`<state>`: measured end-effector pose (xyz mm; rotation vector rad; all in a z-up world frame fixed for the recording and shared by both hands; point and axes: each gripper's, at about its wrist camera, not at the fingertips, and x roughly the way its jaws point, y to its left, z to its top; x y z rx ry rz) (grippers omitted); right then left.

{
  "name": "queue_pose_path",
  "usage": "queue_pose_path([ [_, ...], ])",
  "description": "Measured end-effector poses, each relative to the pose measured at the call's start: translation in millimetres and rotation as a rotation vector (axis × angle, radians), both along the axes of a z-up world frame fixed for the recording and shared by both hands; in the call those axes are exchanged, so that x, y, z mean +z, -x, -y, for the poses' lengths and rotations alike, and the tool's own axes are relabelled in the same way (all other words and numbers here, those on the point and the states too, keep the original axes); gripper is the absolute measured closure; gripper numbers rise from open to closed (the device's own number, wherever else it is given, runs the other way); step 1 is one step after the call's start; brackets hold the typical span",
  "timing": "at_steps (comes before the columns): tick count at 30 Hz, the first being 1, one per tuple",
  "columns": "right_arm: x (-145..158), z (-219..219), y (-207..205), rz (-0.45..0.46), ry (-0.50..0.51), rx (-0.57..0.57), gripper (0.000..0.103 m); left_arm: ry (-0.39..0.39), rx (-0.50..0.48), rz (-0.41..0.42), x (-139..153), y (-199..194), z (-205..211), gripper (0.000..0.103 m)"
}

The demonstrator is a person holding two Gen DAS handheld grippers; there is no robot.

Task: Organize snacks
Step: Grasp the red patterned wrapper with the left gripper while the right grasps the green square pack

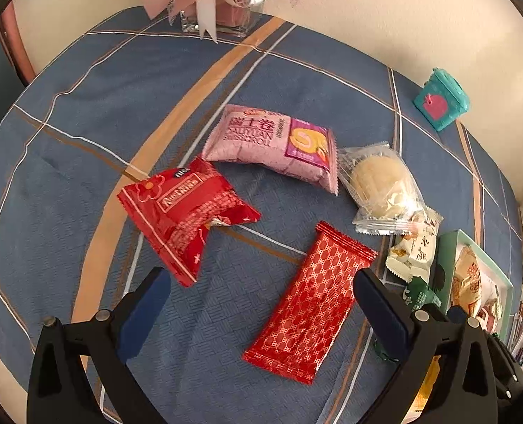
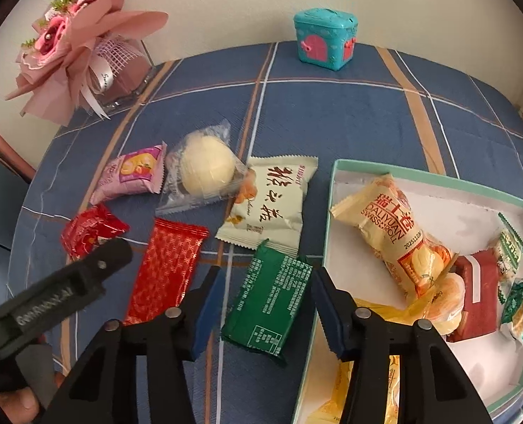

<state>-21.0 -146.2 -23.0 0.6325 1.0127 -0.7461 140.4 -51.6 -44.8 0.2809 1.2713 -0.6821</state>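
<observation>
Right wrist view: the right gripper (image 2: 266,304) is closed around the green packet (image 2: 270,300), pinned on the blue cloth (image 2: 332,106) just left of the mint-rimmed box (image 2: 335,183). Left of that packet, the red patterned wrapper (image 1: 311,304) is straddled, untouched, by the wide-open left gripper (image 1: 261,304).

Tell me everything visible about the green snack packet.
The green snack packet is a flat, glossy foil wrapper with crimped ends, lying printed-back up with small white text. It rests on the blue plaid tablecloth, beside the mint-rimmed box, between the right gripper fingers; the pads look close to its sides, contact unclear.
</observation>
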Motion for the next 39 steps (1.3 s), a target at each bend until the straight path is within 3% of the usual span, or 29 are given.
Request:
queue_pose_path([
  [17,-23.5,5.5,-4.7,0.011,-0.084,-0.012,0.054,-0.033,-0.043,-0.003,-11.0,7.1,18.8,0.0],
  [39,-23.7,1.4,-5.4,-0.024,-0.051,0.015,0.058,-0.13,-0.101,-0.004,-46.4,19.8,80.0,0.0],
])
